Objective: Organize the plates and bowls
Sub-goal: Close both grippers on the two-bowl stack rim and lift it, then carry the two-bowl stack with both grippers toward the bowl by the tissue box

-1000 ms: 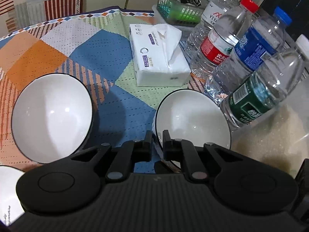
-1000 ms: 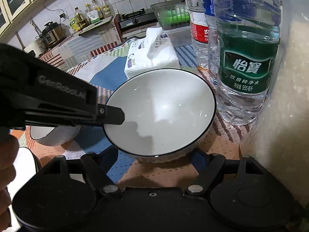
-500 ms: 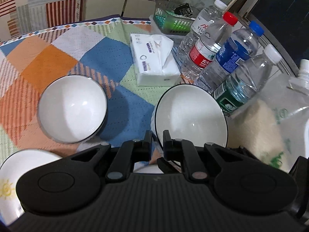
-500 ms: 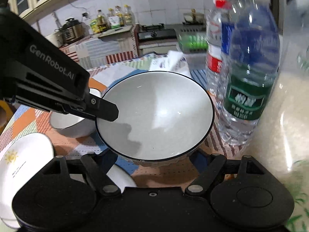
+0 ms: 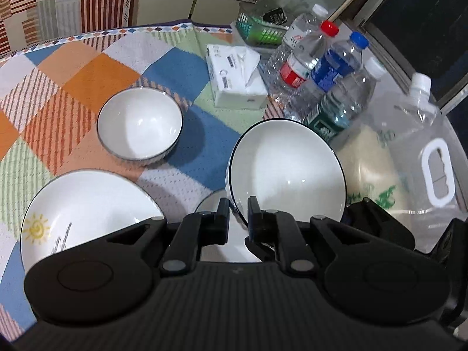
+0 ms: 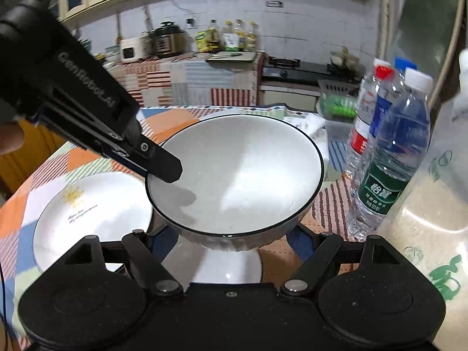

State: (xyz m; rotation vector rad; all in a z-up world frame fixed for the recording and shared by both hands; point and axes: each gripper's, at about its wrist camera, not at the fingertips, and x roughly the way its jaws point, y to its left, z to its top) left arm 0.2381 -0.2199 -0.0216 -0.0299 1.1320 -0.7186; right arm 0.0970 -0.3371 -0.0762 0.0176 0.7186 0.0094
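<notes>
Matte black left hand-held gripper (image 6: 163, 165), upper left, bears grey "GenRobot.AI" lettering, silver screws; both bodies ribbed black plastic.

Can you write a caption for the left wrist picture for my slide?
Left gripper pinches the rim of a lifted black-rimmed white ceramic bowl above the patchwork tablecloth.

White bowl (image 5: 286, 172), black rim; plate (image 5: 84, 201), yellow sun; patchwork tablecloth (image 5: 87, 67).
</notes>
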